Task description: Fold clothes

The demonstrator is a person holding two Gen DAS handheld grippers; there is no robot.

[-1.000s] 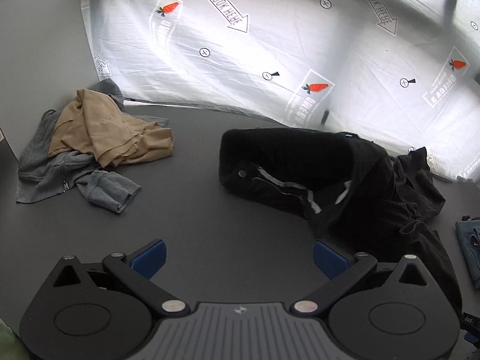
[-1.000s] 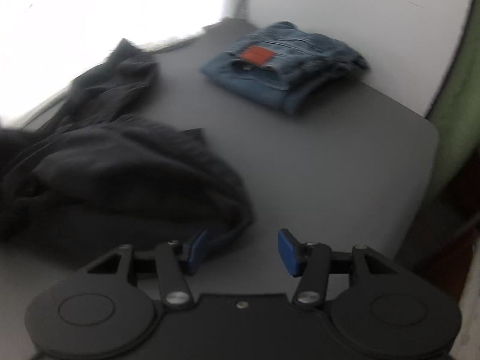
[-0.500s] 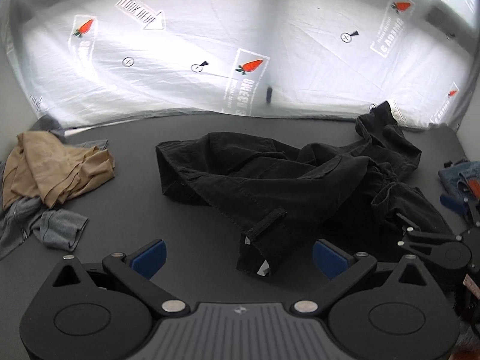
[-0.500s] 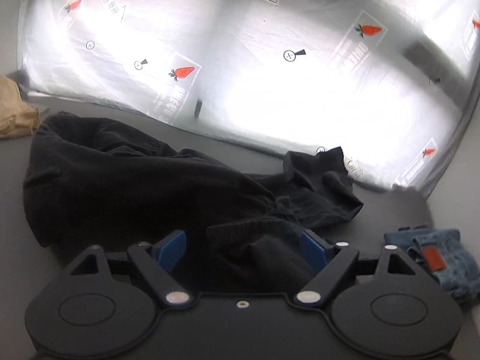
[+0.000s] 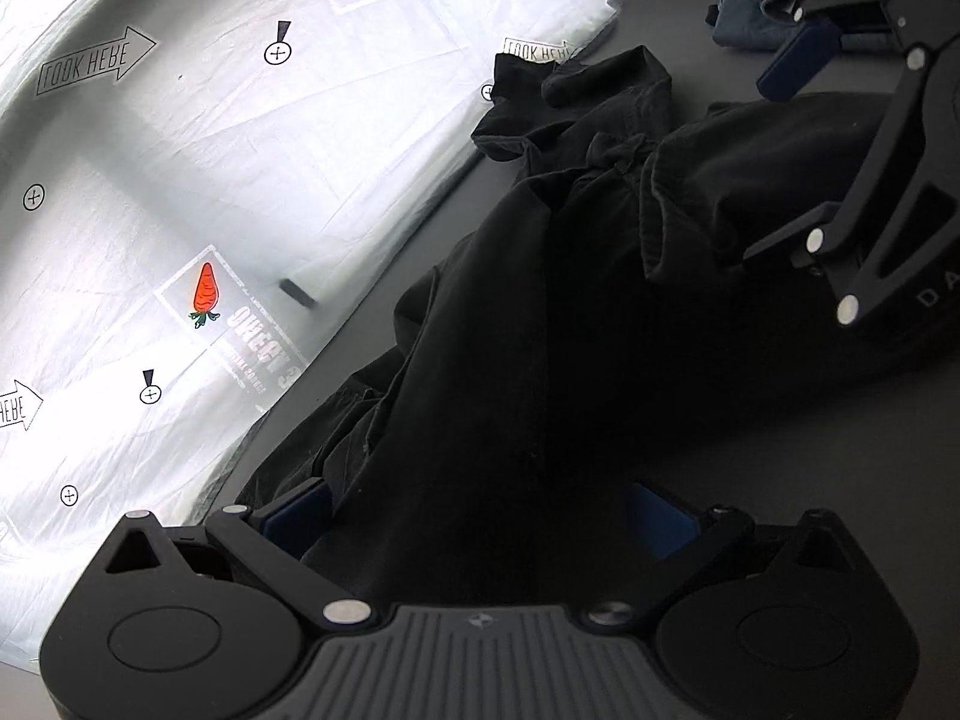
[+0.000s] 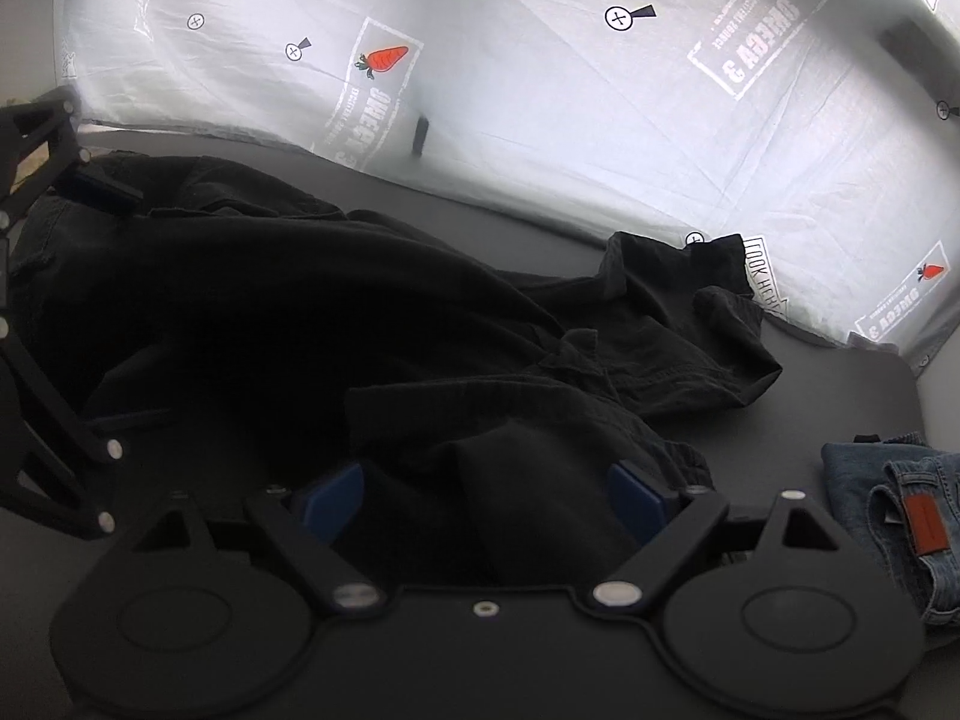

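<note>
Black trousers (image 5: 570, 300) are lying crumpled on the dark counter (image 5: 780, 450), just in front of the backlit white sheet (image 5: 180, 180), w/ folded jeans (image 6: 894, 516) sitting apart at the far right end.

Going left to right: we're seeing the left claw (image 5: 480, 516) standing wide, cloth running up between its blue pads, but pads aren't pressing on it, so nothing gripped yet. From this claw the garment's long axis is running away and to the right, a long dark band ending in a rumpled end (image 5: 576, 102) by the sheet's edge; we can't tell if that's waistband or hem.

The right claw (image 6: 486, 498) is opening as we look, a fold of cloth lying between the pads w/o being pinched. From it, the bulk is spreading left toward the other claw; the rumpled end is ahead-right.

We're judging both claws equally near, each at its own end of the near edge, so the coming move turns on that left-right line between them.
</note>
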